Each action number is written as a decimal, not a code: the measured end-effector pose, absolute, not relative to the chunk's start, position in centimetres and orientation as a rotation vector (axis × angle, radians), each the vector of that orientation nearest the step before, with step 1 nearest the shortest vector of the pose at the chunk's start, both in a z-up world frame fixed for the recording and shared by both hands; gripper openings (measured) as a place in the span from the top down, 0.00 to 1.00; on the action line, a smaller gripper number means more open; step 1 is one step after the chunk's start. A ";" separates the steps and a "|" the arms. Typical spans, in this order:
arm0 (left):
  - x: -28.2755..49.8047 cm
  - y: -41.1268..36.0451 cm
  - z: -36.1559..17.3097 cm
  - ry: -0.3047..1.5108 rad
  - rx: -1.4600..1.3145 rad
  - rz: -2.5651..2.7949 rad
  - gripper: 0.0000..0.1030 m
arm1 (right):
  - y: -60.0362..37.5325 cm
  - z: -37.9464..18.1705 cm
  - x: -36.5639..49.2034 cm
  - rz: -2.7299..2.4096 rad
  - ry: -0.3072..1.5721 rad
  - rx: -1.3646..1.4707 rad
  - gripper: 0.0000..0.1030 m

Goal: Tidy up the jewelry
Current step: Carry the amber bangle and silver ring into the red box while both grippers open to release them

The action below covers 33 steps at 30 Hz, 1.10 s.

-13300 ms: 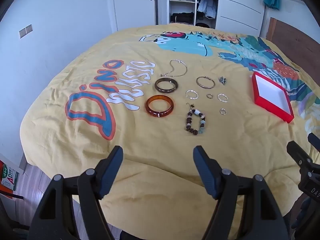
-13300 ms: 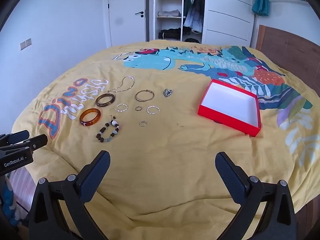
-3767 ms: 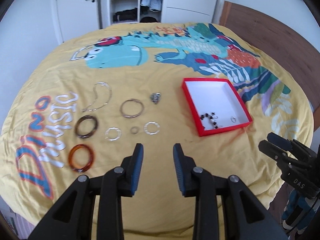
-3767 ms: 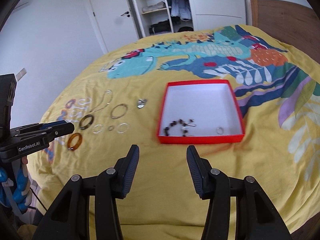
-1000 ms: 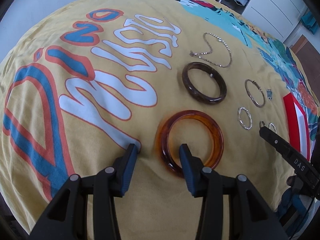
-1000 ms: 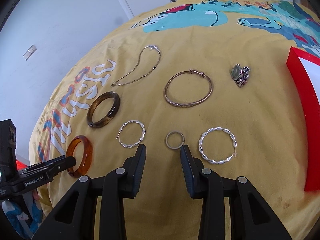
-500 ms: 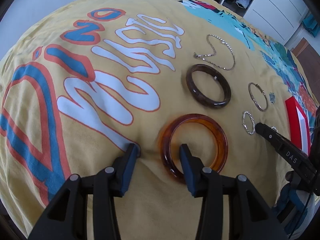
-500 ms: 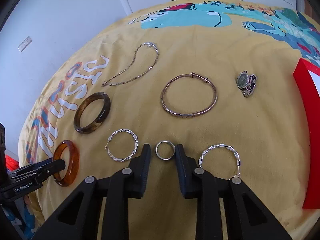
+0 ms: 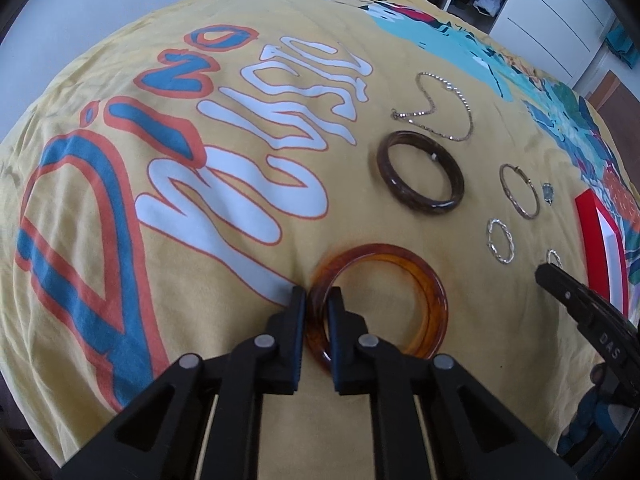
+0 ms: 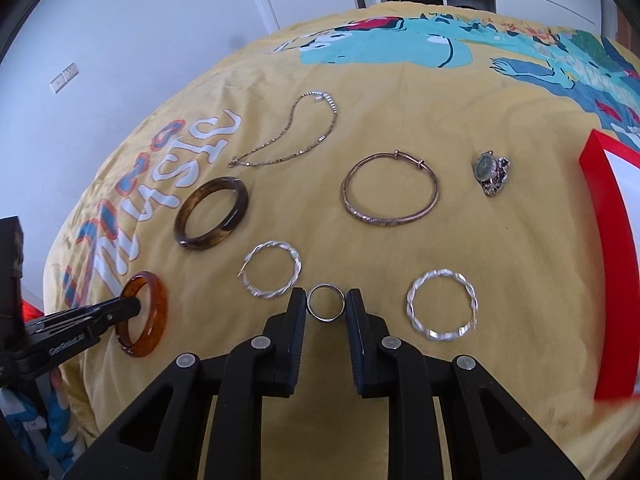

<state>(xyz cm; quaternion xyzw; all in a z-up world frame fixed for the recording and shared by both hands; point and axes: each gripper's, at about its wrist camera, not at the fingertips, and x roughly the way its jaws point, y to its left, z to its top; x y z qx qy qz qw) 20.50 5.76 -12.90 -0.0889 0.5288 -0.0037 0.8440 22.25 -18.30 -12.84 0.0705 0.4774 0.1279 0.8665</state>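
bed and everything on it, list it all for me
bedspread: one, yellow with dinosaur print, under everything
amber bangle: one, orange-brown, near edge, left side
dark bangle: one, brown, beyond the amber one
chain: one, silvery, farthest back
thin bangle: one, rose-gold, centre
twisted hoops: two, silver, either side of the ring
ring: one, silver, near edge
watch: one, silver, beside the box
box: one, red, right
left tongs: shut on the amber bangle's rim
right tongs: shut on the ring
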 end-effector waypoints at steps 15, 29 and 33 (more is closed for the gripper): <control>16.2 6.1 -9.0 1.071 -0.217 -0.013 0.91 | -22.5 -8.2 13.4 0.232 0.949 0.181 0.81; 11.6 2.5 -4.2 1.018 -0.195 -0.104 0.91 | -26.8 -3.8 6.8 0.172 0.831 0.238 0.81; 11.2 -0.4 -3.0 1.015 -0.181 -0.167 0.91 | -29.4 -3.2 5.5 0.137 0.801 0.267 0.81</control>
